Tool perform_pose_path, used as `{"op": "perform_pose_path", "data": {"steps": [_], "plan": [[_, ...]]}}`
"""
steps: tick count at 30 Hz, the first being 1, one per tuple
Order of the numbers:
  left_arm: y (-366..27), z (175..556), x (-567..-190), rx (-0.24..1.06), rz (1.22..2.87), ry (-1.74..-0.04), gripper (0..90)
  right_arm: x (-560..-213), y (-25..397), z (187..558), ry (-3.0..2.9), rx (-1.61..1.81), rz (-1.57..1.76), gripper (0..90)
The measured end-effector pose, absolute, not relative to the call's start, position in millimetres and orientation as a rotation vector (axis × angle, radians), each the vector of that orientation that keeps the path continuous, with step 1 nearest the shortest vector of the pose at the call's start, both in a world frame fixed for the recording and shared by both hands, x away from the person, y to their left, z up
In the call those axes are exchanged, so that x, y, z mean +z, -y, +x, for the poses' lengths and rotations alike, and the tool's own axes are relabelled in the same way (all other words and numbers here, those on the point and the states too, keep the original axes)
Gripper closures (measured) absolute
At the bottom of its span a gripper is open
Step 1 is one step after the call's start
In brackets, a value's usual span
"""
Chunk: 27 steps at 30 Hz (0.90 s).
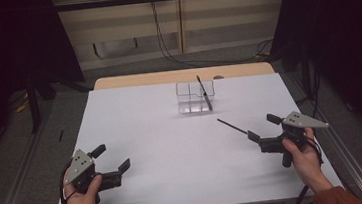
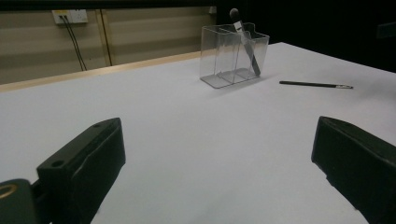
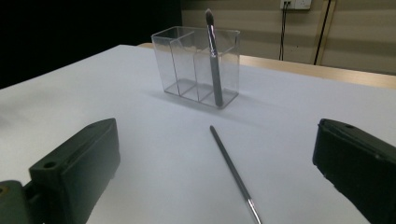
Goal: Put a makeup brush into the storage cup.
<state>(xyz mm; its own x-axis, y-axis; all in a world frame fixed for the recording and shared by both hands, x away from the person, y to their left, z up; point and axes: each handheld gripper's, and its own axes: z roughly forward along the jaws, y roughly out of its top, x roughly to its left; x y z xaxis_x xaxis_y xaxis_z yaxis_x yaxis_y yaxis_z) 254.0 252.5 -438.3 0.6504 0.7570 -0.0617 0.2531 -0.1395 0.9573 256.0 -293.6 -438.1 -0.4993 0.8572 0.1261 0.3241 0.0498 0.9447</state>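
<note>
two brushes (image 3: 231,170), one organiser (image 3: 196,65)

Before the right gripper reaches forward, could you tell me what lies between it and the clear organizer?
In the right gripper view, only the thin dark brush lies on the white table between the open right gripper and the clear organizer; the rest is bare.

The organizer (image 3: 196,65) is clear glossy plastic; the counter (image 1: 174,153) looks matt white; my hand-held gripper (image 1: 108,164) is matt black plastic.

Dim room, bright tabletop, slightly soft frames.
</note>
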Motion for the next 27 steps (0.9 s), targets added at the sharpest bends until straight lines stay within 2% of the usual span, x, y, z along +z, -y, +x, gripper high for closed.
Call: {"op": "perform_pose_path", "data": {"steps": [18,27], "plan": [[-250.8,250.0,-436.2,0.557,1.701,-0.816,2.8,-453.4,309.1,205.7,-1.815,1.441,1.215,0.0],[-251.0,250.3,-436.0,0.555,1.704,-0.813,2.7,-453.5,308.9,204.7,-1.814,1.448,1.21,0.3]]}}
